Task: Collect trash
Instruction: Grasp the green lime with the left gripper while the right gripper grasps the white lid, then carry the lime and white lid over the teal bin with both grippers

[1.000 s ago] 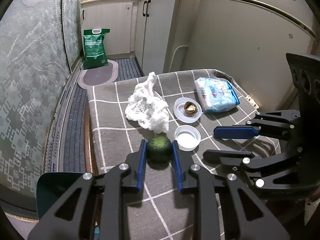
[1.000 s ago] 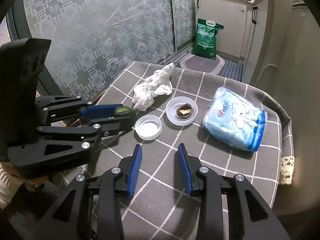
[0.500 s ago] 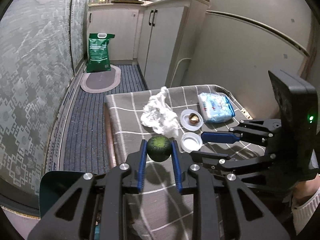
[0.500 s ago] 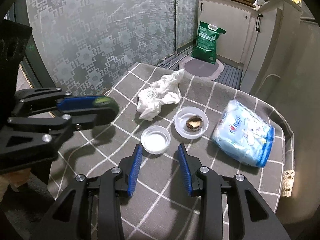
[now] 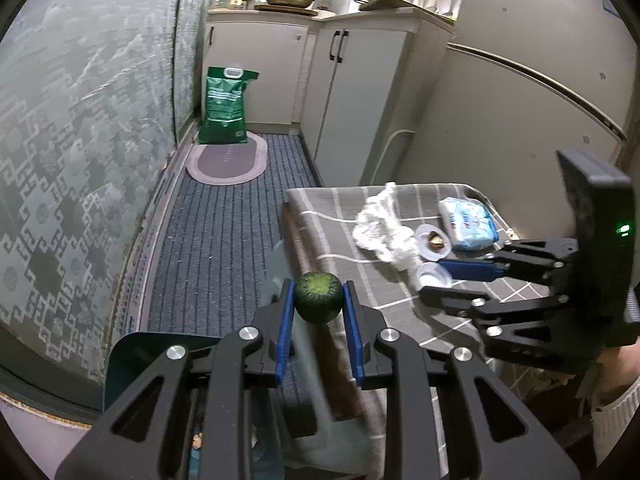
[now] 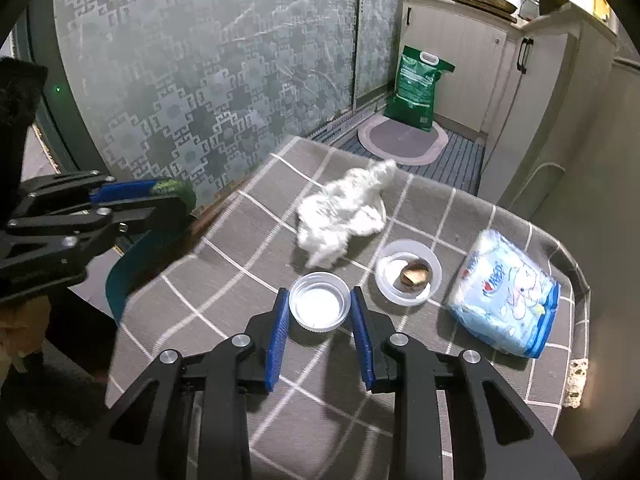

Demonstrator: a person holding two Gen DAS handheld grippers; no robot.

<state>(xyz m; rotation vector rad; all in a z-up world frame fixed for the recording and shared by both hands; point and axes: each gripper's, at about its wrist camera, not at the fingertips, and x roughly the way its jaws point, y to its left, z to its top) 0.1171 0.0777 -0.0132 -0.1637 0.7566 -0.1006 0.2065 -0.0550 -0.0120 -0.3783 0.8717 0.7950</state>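
My left gripper (image 5: 318,307) is shut on a round green fruit piece (image 5: 319,297) and holds it in the air past the table's left edge, above a teal bin (image 5: 132,356). The fruit also shows in the right wrist view (image 6: 174,190). My right gripper (image 6: 320,312) is open, its fingers on either side of a white plastic lid (image 6: 320,305) on the table. A crumpled white tissue (image 6: 344,210) and a clear dish holding a brown scrap (image 6: 409,273) lie beyond it.
The table has a grey checked cloth (image 6: 248,240). A blue tissue pack (image 6: 506,312) lies at its right. A green bag (image 5: 226,106) and an oval mat (image 5: 227,159) are on the floor by white cabinets (image 5: 352,92). A frosted glass door (image 6: 200,80) runs along the left.
My left gripper lifted the green fruit off the table and carried it left past the table edge. My right gripper moved forward so that its fingers flank the white lid.
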